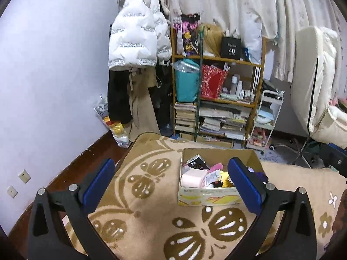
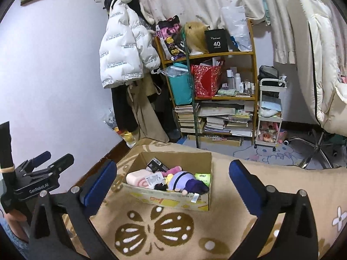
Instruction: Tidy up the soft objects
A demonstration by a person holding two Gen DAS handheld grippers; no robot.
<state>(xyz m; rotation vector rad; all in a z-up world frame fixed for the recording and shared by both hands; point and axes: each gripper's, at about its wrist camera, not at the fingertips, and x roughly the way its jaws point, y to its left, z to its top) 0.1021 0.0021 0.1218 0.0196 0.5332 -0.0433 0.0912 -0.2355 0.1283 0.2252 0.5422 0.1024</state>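
Now both my hand-held grippers, left [image 1: 171,182] and right [image 2: 173,181], are spread wide and carry nothing. The open brown cardboard box [image 2: 173,201] sits on the tan blanket with brown butterfly print [image 2: 164,234], already holding a purple plush doll [image 2: 186,182], a pink rolled towel [image 2: 135,178] and other soft things. I judge one drop-off finished; next means finding another soft object outside the box.

Ahead of me a lilac wall [image 1: 54,69] meets dark wood floor [image 1: 91,158]; a crammed wooden shelf [image 2: 208,54] stands under pale curtains [image 1: 227,4].
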